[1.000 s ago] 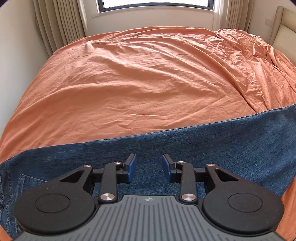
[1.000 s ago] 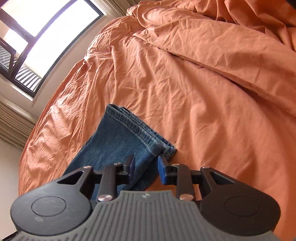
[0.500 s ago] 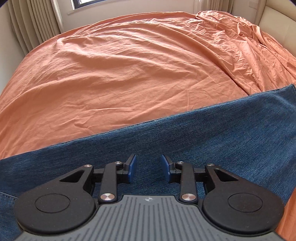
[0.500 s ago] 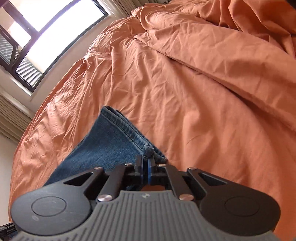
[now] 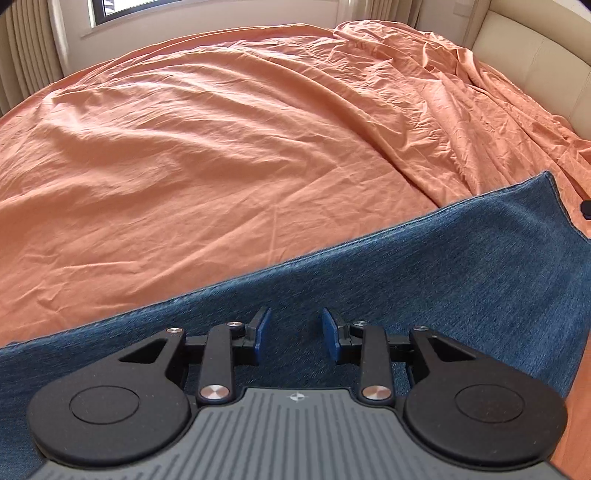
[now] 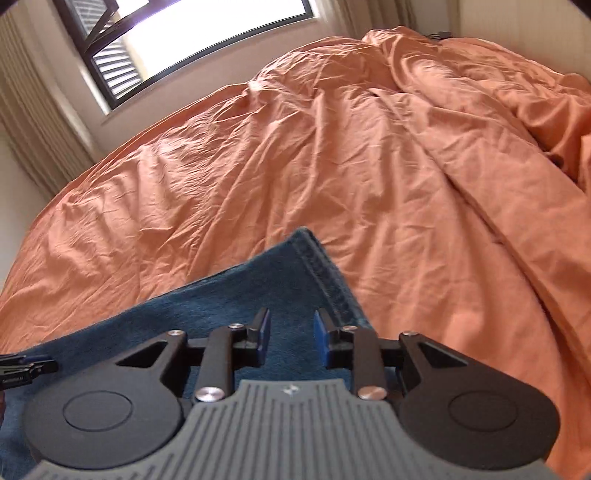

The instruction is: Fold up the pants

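Blue denim pants (image 5: 424,280) lie flat across the near side of an orange bed sheet (image 5: 221,147). My left gripper (image 5: 295,334) is open and empty, low over the middle of a pant leg. In the right wrist view the leg's hem end (image 6: 325,273) lies just ahead. My right gripper (image 6: 291,334) is open and empty over the denim (image 6: 221,306) beside the hem. The waist end is out of view.
The bed sheet (image 6: 369,166) is wrinkled, with a bunched duvet (image 6: 498,92) at the far right. A window (image 6: 192,33) and curtains (image 6: 33,122) stand behind the bed. A cream headboard (image 5: 535,62) is at the right. The other gripper's tip (image 6: 22,371) shows at the left edge.
My right gripper closed on the hem half a second ago and now stands open again, turned to face the window. My left gripper moved right along the leg, staying open.
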A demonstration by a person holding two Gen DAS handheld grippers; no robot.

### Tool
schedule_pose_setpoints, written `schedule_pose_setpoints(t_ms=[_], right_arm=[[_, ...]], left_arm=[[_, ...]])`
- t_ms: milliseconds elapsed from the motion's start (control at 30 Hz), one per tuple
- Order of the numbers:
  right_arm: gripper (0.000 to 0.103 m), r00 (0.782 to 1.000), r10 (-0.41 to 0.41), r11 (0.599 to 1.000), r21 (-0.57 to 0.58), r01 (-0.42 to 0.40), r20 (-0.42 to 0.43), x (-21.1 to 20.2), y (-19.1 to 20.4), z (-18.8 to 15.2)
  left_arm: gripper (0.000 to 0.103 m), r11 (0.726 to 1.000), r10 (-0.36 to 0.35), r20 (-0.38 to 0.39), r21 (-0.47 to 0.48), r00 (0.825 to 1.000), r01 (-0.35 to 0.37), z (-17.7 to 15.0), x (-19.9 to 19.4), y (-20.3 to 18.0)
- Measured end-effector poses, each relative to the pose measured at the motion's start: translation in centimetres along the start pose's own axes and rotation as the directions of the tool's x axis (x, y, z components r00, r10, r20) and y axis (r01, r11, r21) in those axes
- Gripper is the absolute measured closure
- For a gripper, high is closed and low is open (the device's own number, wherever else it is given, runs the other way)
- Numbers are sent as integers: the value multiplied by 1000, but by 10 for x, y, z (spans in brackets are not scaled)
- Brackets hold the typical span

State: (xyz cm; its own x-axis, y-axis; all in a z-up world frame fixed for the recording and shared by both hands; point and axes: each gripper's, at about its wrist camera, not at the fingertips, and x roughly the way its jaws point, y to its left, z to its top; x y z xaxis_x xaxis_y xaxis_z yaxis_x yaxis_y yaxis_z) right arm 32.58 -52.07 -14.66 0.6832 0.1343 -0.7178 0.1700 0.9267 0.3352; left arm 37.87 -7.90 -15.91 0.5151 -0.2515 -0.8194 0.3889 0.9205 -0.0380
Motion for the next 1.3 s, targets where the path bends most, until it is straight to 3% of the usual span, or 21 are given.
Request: schedule_pose_setpoints(t_ms=[100, 200, 300, 333, 533, 600, 667, 800, 933, 1100, 1200, 1300], right_arm=[[80, 1000, 10, 1000, 25, -10, -15, 34, 4, 15], [81, 998, -37, 999, 28, 39, -42, 66, -1, 28], [99, 994, -81, 996, 35, 84, -70, 88, -13, 29], [103, 993, -85, 995, 37, 88, -80, 93, -16, 29], [103, 993, -73, 994, 79, 80, -91, 89, -23, 30], [97, 997, -45, 993, 109, 52, -64, 66, -25, 32], [71, 999, -30, 991, 130, 35, -35, 38, -29, 29], [65, 1000, 5, 971, 240, -9, 17, -17, -46, 7], [54, 998, 39, 918, 393, -58, 55, -50, -70, -29], [50, 996, 79, 847, 525, -83, 30, -39, -95, -71], [55, 992, 113, 803, 584, -119, 47, -20, -107, -84], [60, 983, 157, 768, 615, -181, 93, -5, -114, -86]], left_arm=[[65, 1000, -21, 14, -13, 1000, 21, 9, 14, -7], [65, 999, -31, 3, -17, 1000, 31, 14, 26, -10], [65, 999, -41, 0, -16, 999, 41, 14, 36, -10], [65, 999, -44, 3, -18, 999, 44, 15, 38, -10], [65, 998, -47, 0, -33, 999, 47, 21, 37, -9], [65, 999, -44, 24, -24, 999, 45, 21, 27, -12], [65, 997, -63, 47, -31, 997, 65, 20, 16, -14], [65, 996, -92, 62, -16, 994, 93, 19, 0, -28], [65, 995, -95, 62, 5, 994, 95, 15, -8, -43], [65, 994, -105, 53, -9, 993, 106, 11, -11, -51], [65, 989, -148, 54, -22, 988, 149, 10, -13, -51], [65, 990, -137, 38, -17, 990, 138, 10, -8, -51]])
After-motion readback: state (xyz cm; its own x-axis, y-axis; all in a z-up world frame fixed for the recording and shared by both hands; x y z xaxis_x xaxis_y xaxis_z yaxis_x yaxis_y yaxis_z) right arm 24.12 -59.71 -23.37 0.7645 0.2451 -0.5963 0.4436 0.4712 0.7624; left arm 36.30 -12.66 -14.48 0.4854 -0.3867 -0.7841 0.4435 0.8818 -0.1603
